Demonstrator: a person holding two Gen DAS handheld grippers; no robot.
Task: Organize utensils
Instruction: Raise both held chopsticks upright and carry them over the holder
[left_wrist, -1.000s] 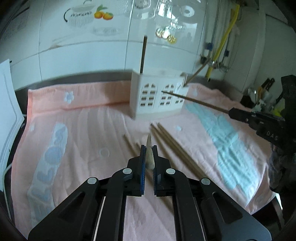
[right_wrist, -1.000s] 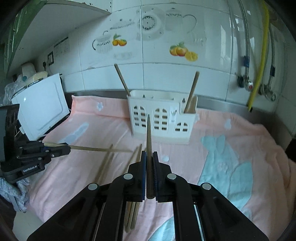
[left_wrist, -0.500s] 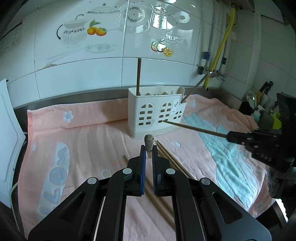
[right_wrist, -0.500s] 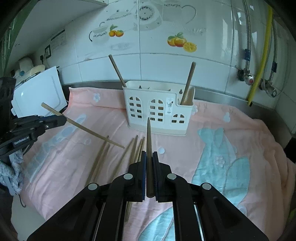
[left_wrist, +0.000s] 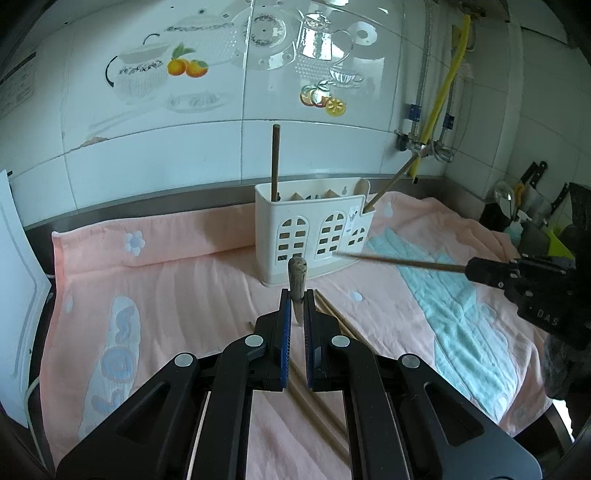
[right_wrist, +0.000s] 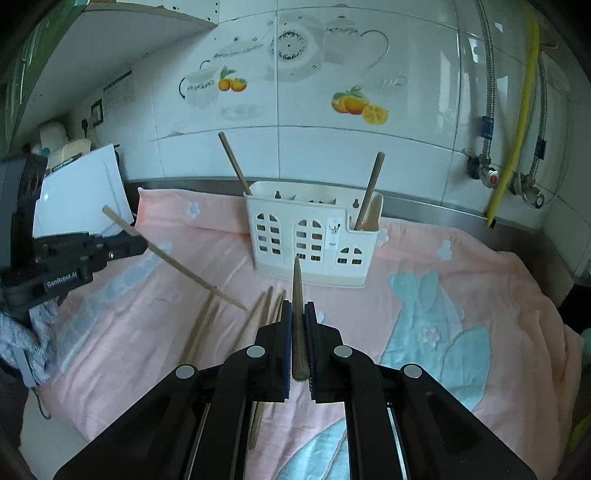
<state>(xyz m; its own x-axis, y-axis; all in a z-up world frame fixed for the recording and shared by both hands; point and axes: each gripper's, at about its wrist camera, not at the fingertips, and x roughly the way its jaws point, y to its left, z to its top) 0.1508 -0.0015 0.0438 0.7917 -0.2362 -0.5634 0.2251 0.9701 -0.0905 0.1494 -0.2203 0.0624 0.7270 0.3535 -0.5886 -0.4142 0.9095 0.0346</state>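
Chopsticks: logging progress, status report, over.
Both grippers, left and right, shut on one chopstick each. Holder holds two. Several loose on towel. Path clear.

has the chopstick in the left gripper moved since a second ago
Yes. In the right wrist view the chopstick held by the left gripper lay level before; now it tilts, back end raised toward the white board, tip low over the towel.
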